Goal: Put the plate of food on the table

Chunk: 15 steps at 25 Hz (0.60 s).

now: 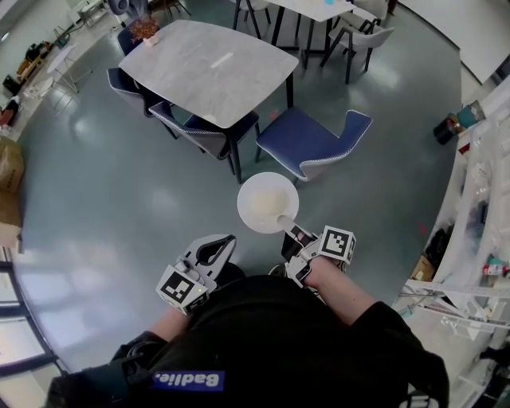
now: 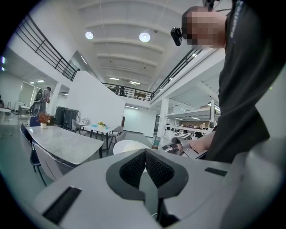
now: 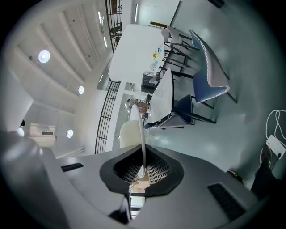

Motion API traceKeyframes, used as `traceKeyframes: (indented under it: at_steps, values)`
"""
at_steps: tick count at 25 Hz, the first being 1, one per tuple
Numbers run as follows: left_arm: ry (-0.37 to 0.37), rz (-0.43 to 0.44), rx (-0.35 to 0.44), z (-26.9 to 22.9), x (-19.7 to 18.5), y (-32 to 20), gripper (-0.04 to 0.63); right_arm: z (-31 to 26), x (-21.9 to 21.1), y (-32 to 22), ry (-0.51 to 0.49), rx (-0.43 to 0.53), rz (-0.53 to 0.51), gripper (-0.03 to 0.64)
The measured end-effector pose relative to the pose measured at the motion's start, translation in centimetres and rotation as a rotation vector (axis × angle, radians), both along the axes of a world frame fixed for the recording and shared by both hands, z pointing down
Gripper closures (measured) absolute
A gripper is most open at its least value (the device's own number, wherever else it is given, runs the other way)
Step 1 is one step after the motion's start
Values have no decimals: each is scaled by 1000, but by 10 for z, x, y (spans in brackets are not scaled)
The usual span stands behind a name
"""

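A white plate [image 1: 268, 202] with pale food is held out level above the floor, its near rim clamped by my right gripper [image 1: 293, 233]. In the right gripper view the plate's rim [image 3: 142, 134] runs edge-on between the pads, with the right gripper [image 3: 141, 172] shut on it. The grey marble table [image 1: 211, 68] stands ahead, a little to the left. My left gripper [image 1: 215, 249] hangs beside the plate, shut and empty; the left gripper [image 2: 145, 166] shows its pads together. The plate [image 2: 127, 146] and the table [image 2: 62, 142] also show in the left gripper view.
A blue chair [image 1: 312, 140] stands pulled out between me and the table's right end; more chairs [image 1: 203, 131] are tucked along its near side. A flower pot [image 1: 146, 30] sits at the table's far end. A second table [image 1: 319, 9] stands beyond. Shelving [image 1: 478, 207] lines the right.
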<state>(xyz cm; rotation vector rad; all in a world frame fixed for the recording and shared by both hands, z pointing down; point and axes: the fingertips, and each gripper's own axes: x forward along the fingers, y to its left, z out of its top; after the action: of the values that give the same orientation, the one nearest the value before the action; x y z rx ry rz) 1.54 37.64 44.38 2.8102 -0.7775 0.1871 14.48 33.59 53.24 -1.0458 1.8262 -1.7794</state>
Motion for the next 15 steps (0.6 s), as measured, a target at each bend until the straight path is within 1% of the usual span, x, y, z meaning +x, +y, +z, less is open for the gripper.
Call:
traceKeyframes:
  at_steps: [4, 6, 10, 15]
  values:
    - [5, -38, -5, 2, -2, -20, 588, -1, 5, -14, -7, 8, -15, 598]
    - [12, -39, -7, 0, -4, -33, 588, -1, 5, -26, -2, 8, -16, 598]
    - [12, -12, 20, 0, -8, -68, 588, -2, 0, -59, 13, 2, -7, 598]
    - [24, 28, 13, -4, -17, -118, 588, -4, -17, -105, 1, 3, 15, 598]
